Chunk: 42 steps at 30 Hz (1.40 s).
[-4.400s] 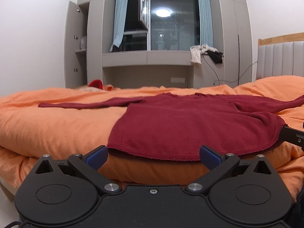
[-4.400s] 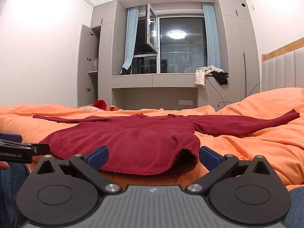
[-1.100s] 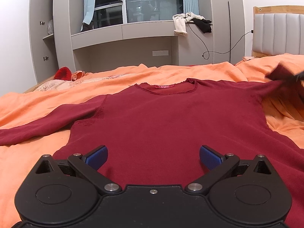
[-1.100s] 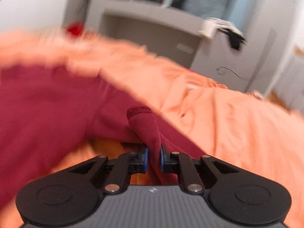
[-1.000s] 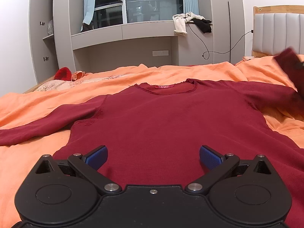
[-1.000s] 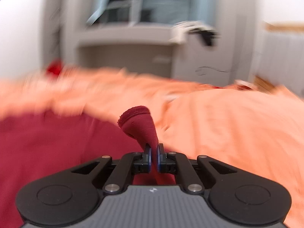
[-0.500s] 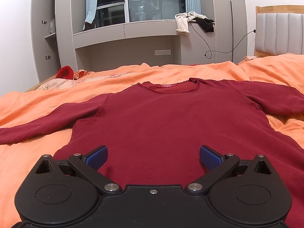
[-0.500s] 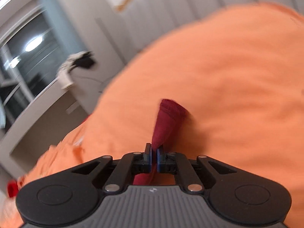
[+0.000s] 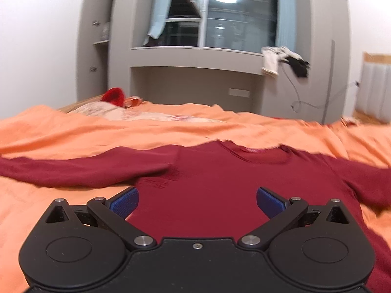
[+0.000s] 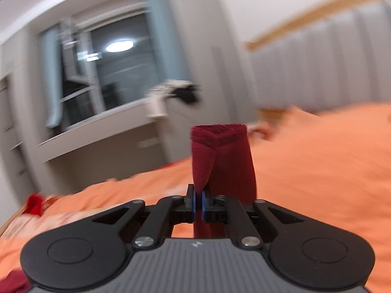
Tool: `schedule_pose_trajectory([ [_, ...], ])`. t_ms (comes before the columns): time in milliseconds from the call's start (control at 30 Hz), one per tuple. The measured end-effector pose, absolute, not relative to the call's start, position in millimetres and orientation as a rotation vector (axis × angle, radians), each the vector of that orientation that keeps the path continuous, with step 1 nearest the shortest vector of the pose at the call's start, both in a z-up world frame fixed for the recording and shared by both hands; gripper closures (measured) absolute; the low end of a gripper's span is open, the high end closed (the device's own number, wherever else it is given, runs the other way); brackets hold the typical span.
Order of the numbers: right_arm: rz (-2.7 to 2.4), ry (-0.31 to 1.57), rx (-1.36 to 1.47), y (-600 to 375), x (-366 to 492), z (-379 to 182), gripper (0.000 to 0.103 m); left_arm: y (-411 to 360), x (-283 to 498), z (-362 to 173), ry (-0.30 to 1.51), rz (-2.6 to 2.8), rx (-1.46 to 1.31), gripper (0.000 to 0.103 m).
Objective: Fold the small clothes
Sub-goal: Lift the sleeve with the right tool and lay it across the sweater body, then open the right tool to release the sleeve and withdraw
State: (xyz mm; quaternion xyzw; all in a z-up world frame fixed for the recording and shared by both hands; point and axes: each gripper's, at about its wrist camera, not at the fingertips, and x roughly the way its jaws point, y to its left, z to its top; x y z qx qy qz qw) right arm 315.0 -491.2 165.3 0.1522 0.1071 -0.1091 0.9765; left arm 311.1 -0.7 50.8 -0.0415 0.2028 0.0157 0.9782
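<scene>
Black left gripper (image 9: 197, 201) hangs over the body of the sweater (image 9: 220, 190) with its blue pads spread wide and nothing between them, while the right gripper (image 10: 198, 204) is clamped on the sweater's cuff (image 10: 221, 161), which stands up at its 12 o'clock. The sweater lies flat on the orange duvet (image 9: 73, 134), one sleeve (image 9: 73, 171) reaching toward 9 o'clock. Beyond, at 12 o'clock, are the window (image 9: 232, 17) and grey cabinets (image 9: 195, 73).

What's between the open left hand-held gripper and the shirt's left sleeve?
Nothing visible. The left hand-held gripper is over the dark red shirt; its sleeve lies flat on the orange bedspread, uncovered.
</scene>
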Motion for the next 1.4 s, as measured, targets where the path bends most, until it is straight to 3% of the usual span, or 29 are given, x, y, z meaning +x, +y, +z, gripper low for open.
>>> schedule_pose_trajectory([
  [300, 0.120, 0.245, 0.037, -326, 360, 163, 0.098, 58, 317, 64, 0.393, 0.158, -0.266, 0.001],
  [733, 0.413, 0.531, -0.414, -171, 323, 52, 0.097, 75, 325, 58, 0.407, 0.194, -0.293, 0.001],
  [833, 0.467, 0.579, -0.473, -167, 311, 42, 0.085, 73, 329, 55, 0.406, 0.167, -0.302, 0.001],
  [867, 0.483, 0.584, -0.476, -169, 308, 44, 0.068, 73, 330, 54, 0.404, 0.155, -0.304, 0.001],
  [933, 0.505, 0.587, -0.459, -177, 297, 50, 0.048, 70, 335, 52, 0.402, 0.112, -0.308, 0.001],
  [1067, 0.513, 0.554, -0.382, -214, 268, 69, 0.025, 54, 348, 48, 0.408, -0.012, -0.285, 0.001],
  [1133, 0.462, 0.512, -0.351, -239, 266, 78, 0.017, 40, 355, 43, 0.429, -0.049, -0.245, 0.001],
  [1400, 0.082, 0.510, -0.108, -372, 255, 74, 0.016, -9, 370, 17, 0.557, -0.030, 0.028, 0.001],
])
